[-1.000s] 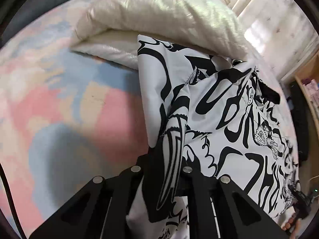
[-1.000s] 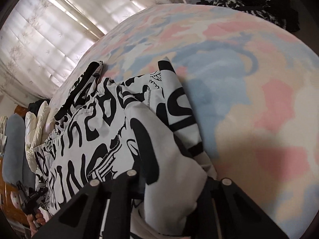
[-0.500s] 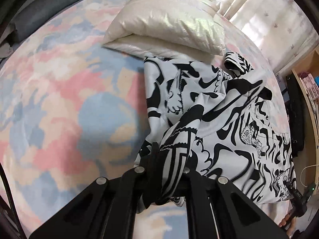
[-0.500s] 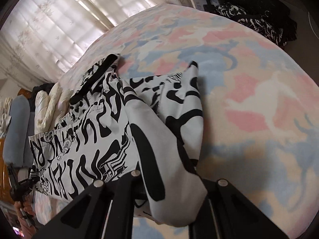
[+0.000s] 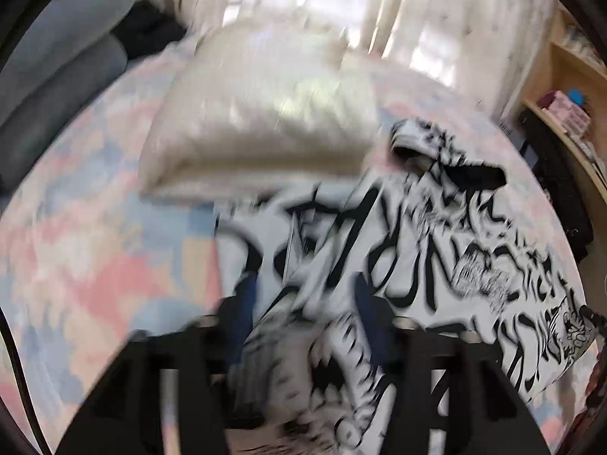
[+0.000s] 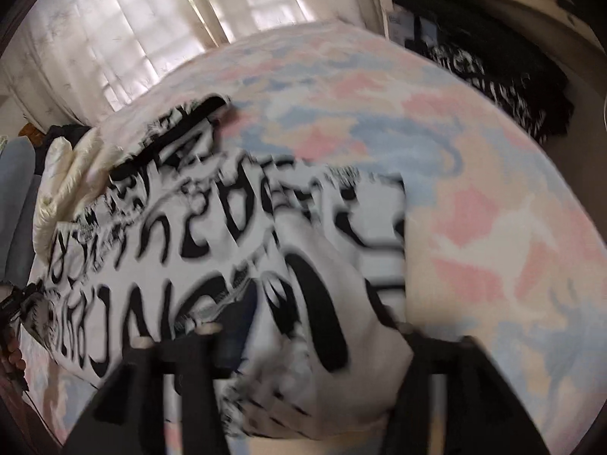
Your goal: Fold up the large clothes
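Looking over the pastel bedspread (image 6: 493,197), I see the black-and-white garment (image 5: 436,250) lying between my claws, long axis running hand to hand. Left gripper (image 5: 303,326) and right gripper (image 6: 315,341) have just been opening; cloth sags loosely between parted jaws, neither nearer.

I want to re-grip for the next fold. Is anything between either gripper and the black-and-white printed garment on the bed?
Nothing visible. The black-and-white printed garment lies directly under both the left gripper and right gripper, whose jaws have just been opening with its cloth loose between them. The cream pillow only touches its far edge.
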`<state>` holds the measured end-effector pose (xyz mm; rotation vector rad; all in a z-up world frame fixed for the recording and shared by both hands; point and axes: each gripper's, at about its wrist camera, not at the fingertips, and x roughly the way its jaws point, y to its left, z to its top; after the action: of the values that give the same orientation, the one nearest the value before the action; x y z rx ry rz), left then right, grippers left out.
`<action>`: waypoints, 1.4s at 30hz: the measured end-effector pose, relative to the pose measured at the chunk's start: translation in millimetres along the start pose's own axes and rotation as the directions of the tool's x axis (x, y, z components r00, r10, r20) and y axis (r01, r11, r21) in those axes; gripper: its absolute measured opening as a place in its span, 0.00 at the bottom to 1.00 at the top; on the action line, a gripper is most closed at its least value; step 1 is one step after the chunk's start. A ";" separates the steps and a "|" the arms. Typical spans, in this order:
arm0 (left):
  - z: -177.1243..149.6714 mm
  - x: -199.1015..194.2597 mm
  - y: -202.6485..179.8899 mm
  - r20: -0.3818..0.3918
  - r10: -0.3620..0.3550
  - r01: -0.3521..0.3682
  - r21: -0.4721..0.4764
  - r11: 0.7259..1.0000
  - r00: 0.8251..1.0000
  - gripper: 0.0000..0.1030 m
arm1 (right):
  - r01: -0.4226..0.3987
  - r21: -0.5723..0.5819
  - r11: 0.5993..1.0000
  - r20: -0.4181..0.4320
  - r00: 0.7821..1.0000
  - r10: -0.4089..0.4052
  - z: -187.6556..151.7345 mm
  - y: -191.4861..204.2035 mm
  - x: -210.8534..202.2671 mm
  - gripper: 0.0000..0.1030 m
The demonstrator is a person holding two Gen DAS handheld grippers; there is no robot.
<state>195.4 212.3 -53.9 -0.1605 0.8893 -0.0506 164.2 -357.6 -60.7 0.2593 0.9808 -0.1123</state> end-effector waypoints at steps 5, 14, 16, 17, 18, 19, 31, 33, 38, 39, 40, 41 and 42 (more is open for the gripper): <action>28.1 10.5 -21.1 0.024 -0.016 0.015 0.074 0.997 1.000 0.63 | -0.021 -0.036 0.999 0.039 0.999 0.022 37.0 17.1 9.1 0.67; 26.0 78.5 -32.4 -0.093 0.038 -0.023 0.160 0.987 0.995 0.55 | -0.033 -0.074 0.997 -0.139 0.990 0.023 61.0 41.9 115.5 0.64; 22.1 89.1 -33.8 -0.132 0.040 -0.015 0.184 0.983 0.990 0.14 | -0.022 -0.102 0.995 -0.120 0.993 0.010 55.5 46.2 119.6 0.33; 20.2 92.1 -35.7 -0.151 0.036 -0.006 0.197 0.980 0.988 0.04 | -0.001 -0.135 0.991 -0.095 0.995 -0.012 51.2 49.6 115.5 0.09; 18.9 90.3 -39.2 -0.125 0.059 -0.031 0.215 0.976 0.990 0.03 | 0.005 -0.140 0.990 -0.069 0.998 -0.015 48.8 49.4 108.8 0.05; 18.4 85.9 -43.3 -0.090 0.072 -0.049 0.230 0.972 0.993 0.03 | 0.007 -0.132 0.991 -0.024 1.000 -0.011 48.1 47.8 98.9 0.05; 38.4 131.9 -59.9 0.020 0.220 -0.219 0.220 0.951 0.975 0.02 | 0.275 0.061 0.960 0.083 0.957 -0.279 58.6 4.1 106.9 0.00; 29.8 142.6 -56.2 -0.001 0.224 -0.219 0.208 0.953 0.975 0.04 | 0.239 0.158 0.958 -0.005 0.970 -0.241 52.5 -23.7 126.7 0.00; 25.4 129.4 -62.1 0.028 0.245 -0.244 0.236 0.940 0.969 0.15 | 0.126 0.129 0.984 0.108 0.984 -0.140 49.3 -7.9 93.2 0.01; 25.9 121.8 -64.1 0.040 0.243 -0.245 0.235 0.941 0.969 0.16 | 0.120 0.097 0.988 0.124 0.983 -0.132 49.9 3.6 85.7 0.01; 26.1 113.7 -67.2 0.059 0.236 -0.243 0.227 0.943 0.970 0.16 | 0.106 0.071 0.992 0.138 0.984 -0.115 50.6 13.8 78.6 0.01; 26.1 102.2 -69.9 0.087 0.224 -0.237 0.209 0.949 0.971 0.16 | 0.058 0.038 0.998 0.152 0.986 -0.063 48.8 32.1 68.7 0.03; 25.8 89.5 -72.6 0.113 0.197 -0.215 0.182 0.960 0.974 0.17 | 0.019 0.018 1.000 0.154 0.988 -0.021 48.4 42.1 62.6 0.05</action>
<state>273.5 133.8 -95.1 0.1109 0.7984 0.0649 246.7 -328.6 -80.3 0.2526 0.8289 -0.1568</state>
